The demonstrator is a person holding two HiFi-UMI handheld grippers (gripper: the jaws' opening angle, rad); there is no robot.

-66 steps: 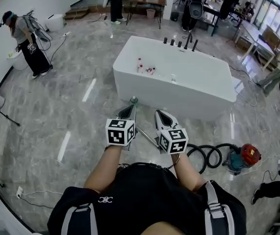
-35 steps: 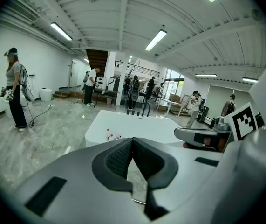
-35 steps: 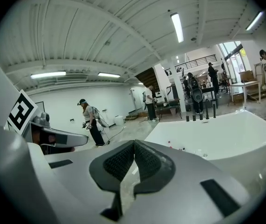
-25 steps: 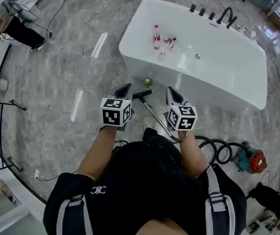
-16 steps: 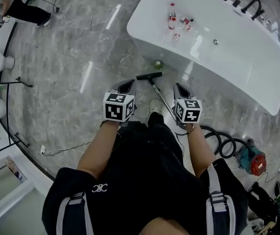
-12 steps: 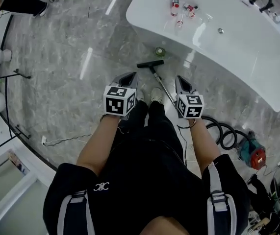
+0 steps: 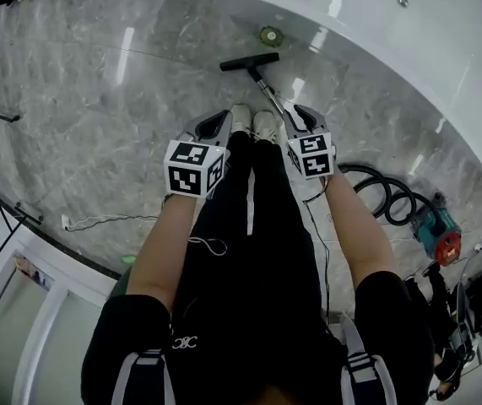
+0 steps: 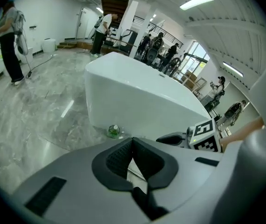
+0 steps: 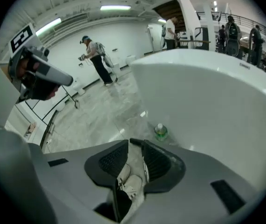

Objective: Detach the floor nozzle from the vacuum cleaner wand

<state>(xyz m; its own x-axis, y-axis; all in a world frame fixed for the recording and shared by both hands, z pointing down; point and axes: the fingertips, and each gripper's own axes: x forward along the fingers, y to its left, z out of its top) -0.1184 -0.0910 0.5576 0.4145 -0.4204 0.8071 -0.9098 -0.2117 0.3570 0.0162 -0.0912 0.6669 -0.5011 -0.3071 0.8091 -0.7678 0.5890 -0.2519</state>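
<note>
The black floor nozzle (image 7: 249, 60) lies on the marble floor in front of the bathtub. Its metal wand (image 7: 268, 95) slants back toward my feet. My right gripper (image 7: 298, 113) hangs just right of the wand's near part. Its jaws are opening, and between them I see only my shoes and the nozzle (image 9: 135, 142) beyond the tips. My left gripper (image 7: 220, 120) is shut and empty, left of my shoes and apart from the wand. In the left gripper view the left gripper (image 8: 133, 141) shows its pads meeting.
A white bathtub (image 7: 392, 32) fills the top right. A green bottle (image 7: 268, 34) stands by its base beyond the nozzle. The black hose (image 7: 380, 194) coils to a teal and red vacuum body (image 7: 436, 231) on the right. A white cable (image 7: 97, 221) lies on the left.
Both grippers have dropped toward the floor and now sit beside my shoes and the wand. The view has tilted further down. The right jaws have parted.
</note>
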